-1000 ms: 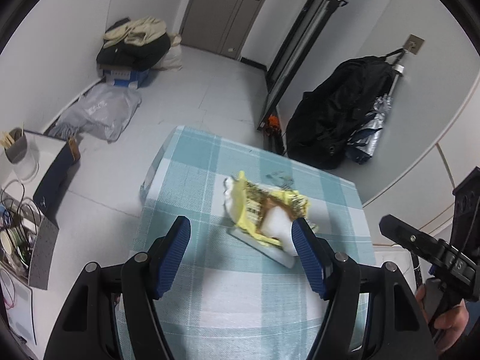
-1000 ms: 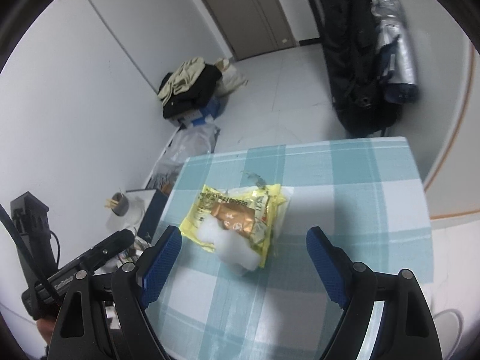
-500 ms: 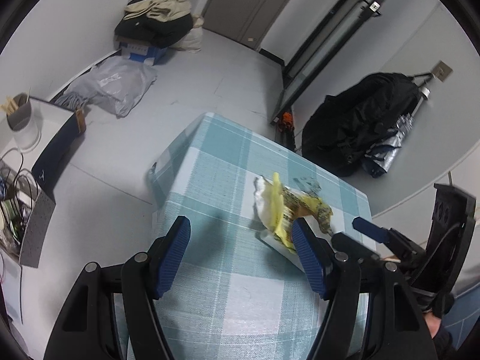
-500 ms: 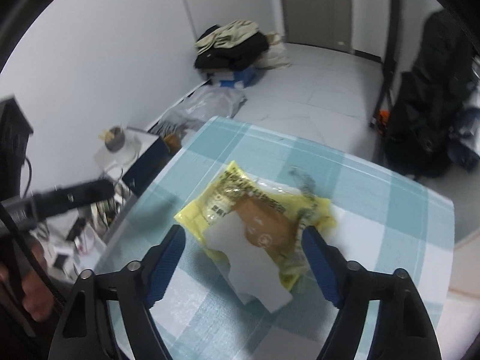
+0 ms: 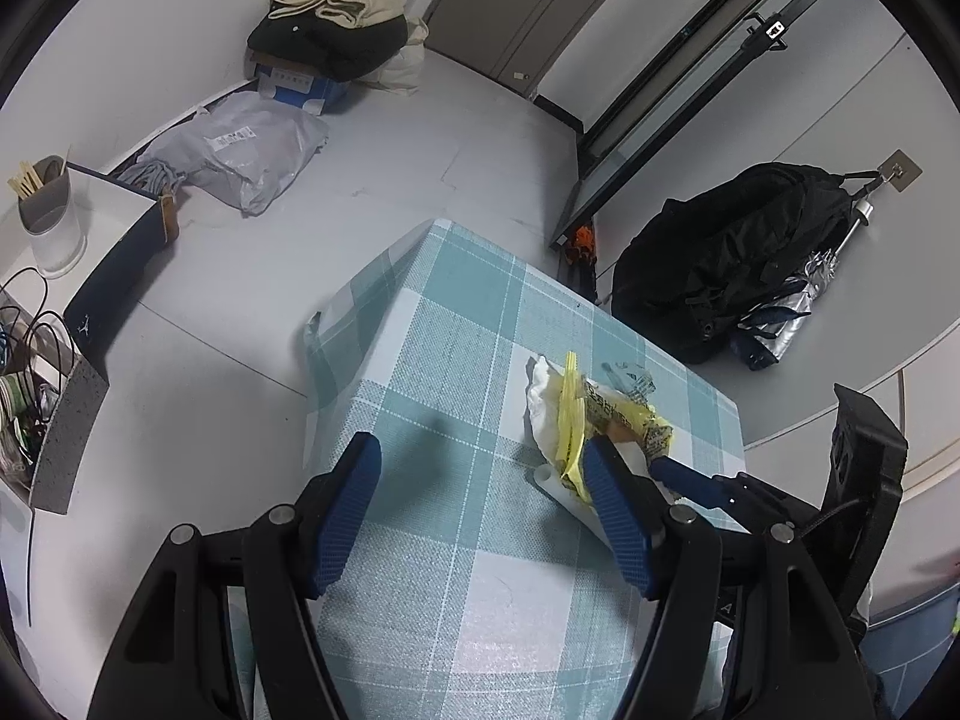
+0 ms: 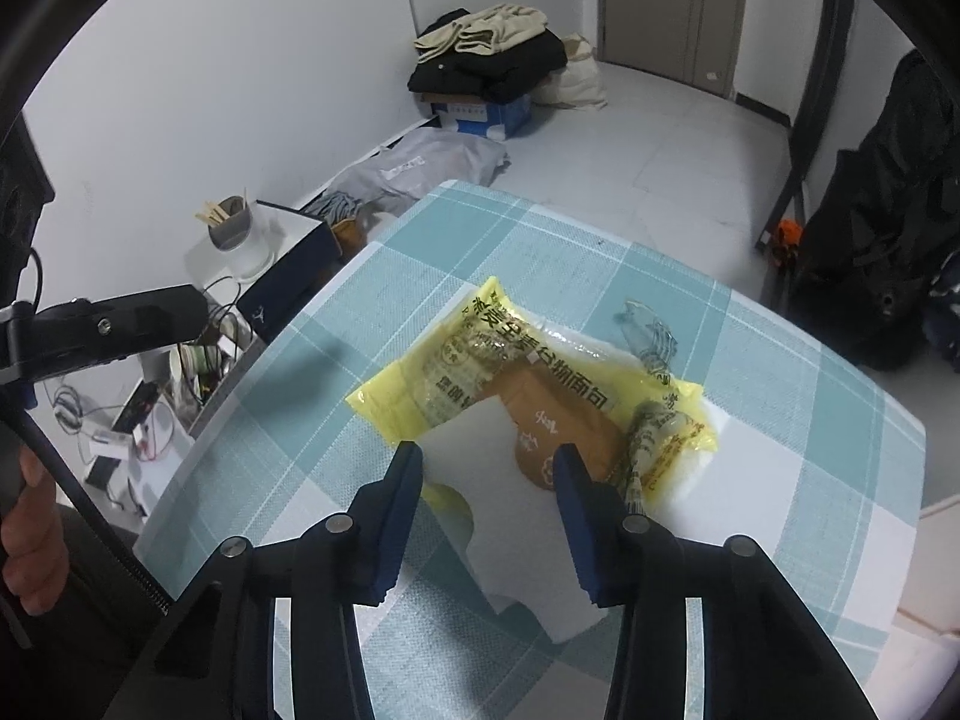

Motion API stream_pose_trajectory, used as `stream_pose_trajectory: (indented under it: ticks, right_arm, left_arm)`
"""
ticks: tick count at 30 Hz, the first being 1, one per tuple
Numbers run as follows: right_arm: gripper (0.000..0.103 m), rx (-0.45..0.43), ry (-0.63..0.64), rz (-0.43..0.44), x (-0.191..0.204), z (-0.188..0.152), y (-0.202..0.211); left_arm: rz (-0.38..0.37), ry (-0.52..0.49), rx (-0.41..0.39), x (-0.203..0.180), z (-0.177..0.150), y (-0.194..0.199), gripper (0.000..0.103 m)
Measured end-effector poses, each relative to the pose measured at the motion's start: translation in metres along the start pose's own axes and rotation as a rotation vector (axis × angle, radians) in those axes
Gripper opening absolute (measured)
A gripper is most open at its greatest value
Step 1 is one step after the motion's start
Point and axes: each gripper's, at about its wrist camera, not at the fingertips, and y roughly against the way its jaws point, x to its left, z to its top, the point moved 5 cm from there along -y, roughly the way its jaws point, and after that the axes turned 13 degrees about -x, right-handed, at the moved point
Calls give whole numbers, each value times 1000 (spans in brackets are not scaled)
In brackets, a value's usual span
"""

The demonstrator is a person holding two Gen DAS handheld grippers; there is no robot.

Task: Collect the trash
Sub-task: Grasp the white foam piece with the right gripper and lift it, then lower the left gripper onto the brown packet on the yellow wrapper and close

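A yellow snack wrapper (image 6: pixel 528 384) lies on a white foam piece (image 6: pixel 528 546) on the teal checked table (image 6: pixel 840 420). A small clear plastic scrap (image 6: pixel 651 330) lies just beyond it. My right gripper (image 6: pixel 489 468) is half closed, its jaws standing over the near edge of the foam and wrapper, not gripping. My left gripper (image 5: pixel 480 480) is open and empty above the table, left of the wrapper (image 5: pixel 576 420); its right finger (image 5: pixel 618 516) is beside the wrapper's near end. The right gripper's fingertip (image 5: pixel 678 474) shows at the wrapper from the right.
The table's left edge (image 5: pixel 318 372) drops to a grey floor. On the floor are a grey plastic bag (image 5: pixel 240 150), a clothes pile (image 5: pixel 336 30) on a blue box, and a black backpack (image 5: pixel 720 258). A side desk with a cup (image 6: pixel 234 234) and cables stands left.
My right gripper has moved in close over the wrapper and its jaws have narrowed. My left gripper has drifted left and back, so the wrapper now lies at its right finger.
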Motion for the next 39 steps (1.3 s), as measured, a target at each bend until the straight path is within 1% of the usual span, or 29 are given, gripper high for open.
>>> stream_pose_trajectory:
  ticks: [3, 4, 5, 9, 14, 21, 24, 29, 33, 37, 39]
  right_arm:
    - [40, -3, 0, 8, 0, 0, 3]
    - [36, -4, -2, 10, -1, -1, 4]
    - [29, 0, -5, 9, -1, -1, 4]
    - [29, -5, -20, 15, -4, -1, 7]
    - [29, -17, -46, 31, -11, 0, 14]
    - [29, -72, -156, 54, -36, 5, 36]
    - [29, -105, -199, 60, -49, 6, 48]
    - [29, -150, -263, 47, -70, 9, 65]
    - [29, -173, -319, 36, -89, 7, 76]
    - [29, -186, -366, 33, -106, 4, 85]
    - [29, -189, -379, 31, -113, 2, 88]
  left_arm:
    - [-3, 0, 4, -1, 0, -1, 66]
    - [-7, 3, 7, -1, 0, -2, 66]
    - [-9, 5, 10, -1, 0, -2, 66]
    - [-23, 4, 23, -5, -3, -5, 66]
    - [-22, 2, 30, -9, -3, -8, 66]
    - [-25, -5, 34, -16, -5, -12, 66]
    - [-39, -17, 23, -24, -5, -11, 66]
    - [-76, -87, 1, -48, -7, -8, 66]
    - [-93, -146, 2, -70, -13, -12, 66]
    - [-98, -186, 15, -83, -18, -19, 66]
    - [-83, -216, 32, -88, -23, -27, 66]
